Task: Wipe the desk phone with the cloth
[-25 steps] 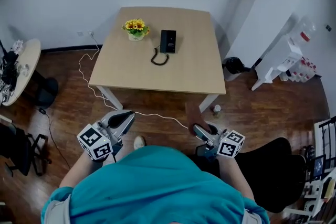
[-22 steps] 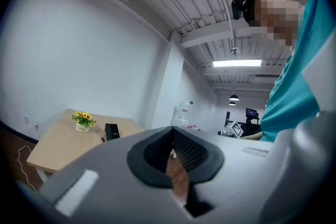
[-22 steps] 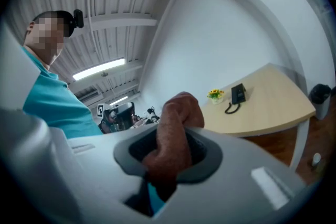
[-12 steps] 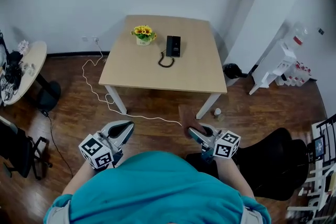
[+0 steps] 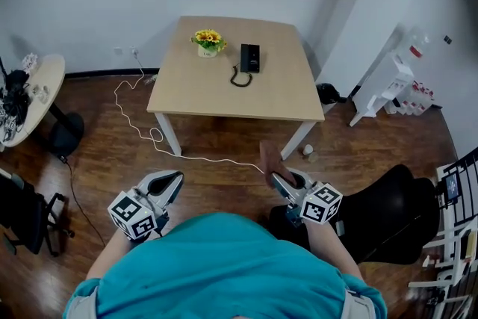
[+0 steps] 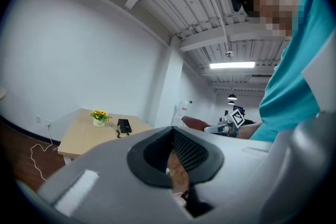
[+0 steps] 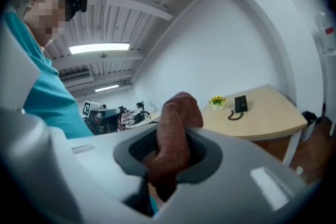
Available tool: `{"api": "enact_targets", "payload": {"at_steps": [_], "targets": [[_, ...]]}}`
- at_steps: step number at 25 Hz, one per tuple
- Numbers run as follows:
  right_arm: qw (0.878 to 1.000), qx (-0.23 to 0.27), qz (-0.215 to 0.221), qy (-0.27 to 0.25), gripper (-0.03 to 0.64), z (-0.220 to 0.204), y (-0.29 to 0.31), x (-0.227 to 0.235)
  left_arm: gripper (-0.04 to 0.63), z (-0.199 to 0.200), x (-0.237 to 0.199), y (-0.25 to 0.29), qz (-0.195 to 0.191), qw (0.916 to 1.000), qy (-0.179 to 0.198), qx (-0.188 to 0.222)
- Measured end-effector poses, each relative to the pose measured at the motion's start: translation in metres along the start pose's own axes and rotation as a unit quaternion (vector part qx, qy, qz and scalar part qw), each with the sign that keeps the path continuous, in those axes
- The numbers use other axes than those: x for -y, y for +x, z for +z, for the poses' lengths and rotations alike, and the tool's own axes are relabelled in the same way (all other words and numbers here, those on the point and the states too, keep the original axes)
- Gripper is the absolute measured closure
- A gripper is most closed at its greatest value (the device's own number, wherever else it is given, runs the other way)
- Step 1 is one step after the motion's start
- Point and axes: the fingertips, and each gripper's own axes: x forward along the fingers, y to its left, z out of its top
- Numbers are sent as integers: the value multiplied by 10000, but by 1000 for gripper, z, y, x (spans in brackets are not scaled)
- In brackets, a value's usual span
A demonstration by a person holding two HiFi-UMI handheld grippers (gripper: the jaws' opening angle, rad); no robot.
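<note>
The right tool (image 5: 281, 182) stays clenched on the brown cloth (image 5: 267, 158), and the left tool (image 5: 171, 180) stays closed on nothing. The desk phone (image 5: 250, 57) lies on the tabletop (image 5: 278, 95), well apart from both tools and slightly farther off than before.

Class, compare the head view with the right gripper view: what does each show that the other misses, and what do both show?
Only the head view shows the white cable trailing over the wooden floor beside the table. Only the right gripper view shows the lit ceiling light and, close up, the right gripper shut on the brown cloth. Both show the desk phone and the flower pot on the table.
</note>
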Motion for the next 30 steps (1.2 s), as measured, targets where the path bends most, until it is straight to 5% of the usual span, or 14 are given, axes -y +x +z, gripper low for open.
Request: {"api": "enact_targets", "payload": {"at_steps": [4,11,30], "targets": [[10000,-40,-32,66,539,-11,-25,11,589,-5,25,14,238,9993,-197,195],[9990,-254,-229,-292,543,-28,-58,28,590,-23,62,54,25,9999,-148,-9],[9975,-277,-244,-609,545,-16,-51,32,589,-36,73,79,-276,9987,-398,-151]]}}
